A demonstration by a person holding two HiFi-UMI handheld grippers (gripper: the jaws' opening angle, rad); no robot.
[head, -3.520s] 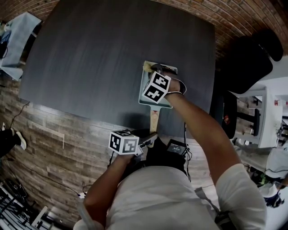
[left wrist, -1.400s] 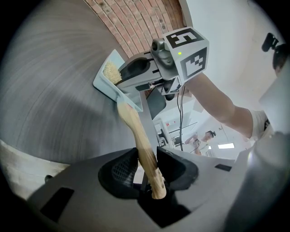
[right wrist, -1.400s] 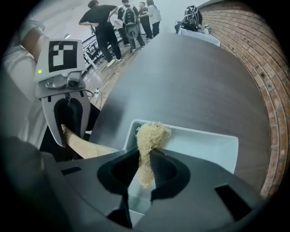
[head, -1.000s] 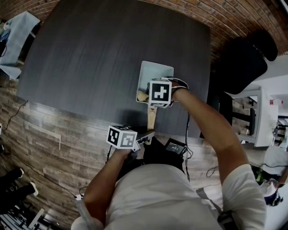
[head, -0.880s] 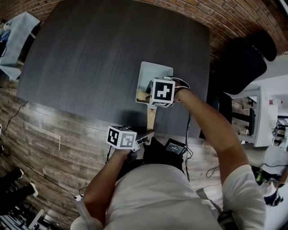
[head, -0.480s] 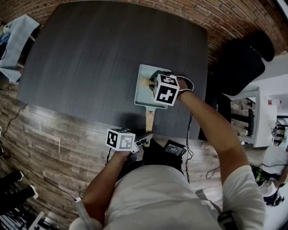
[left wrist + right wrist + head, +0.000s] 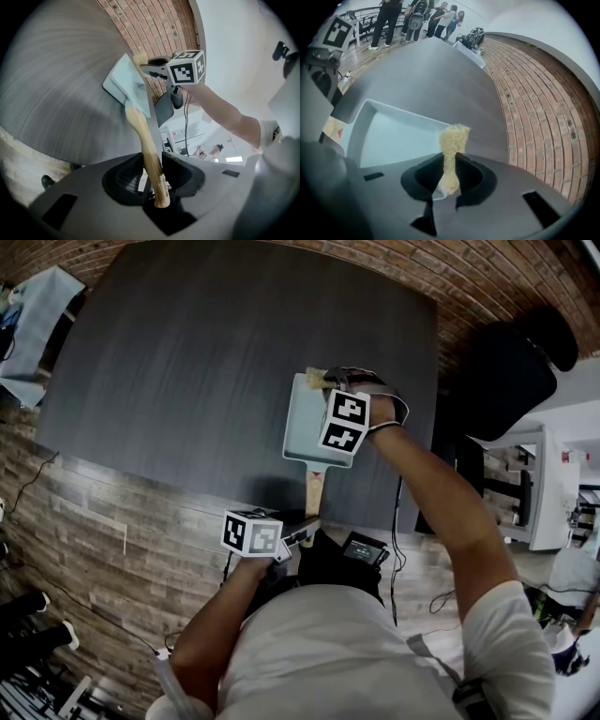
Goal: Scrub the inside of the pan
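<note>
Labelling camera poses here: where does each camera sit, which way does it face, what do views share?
Head view: on the person's head, looking steeply down at the table and pan; both forearms and torso show.
Left gripper view: on the left gripper, looking along the pan's wooden handle that it clamps; the right forearm shows.
Right gripper view: on the right gripper, looking down past its clamped scrubbing pad onto the pan.
All three share the pan.
</note>
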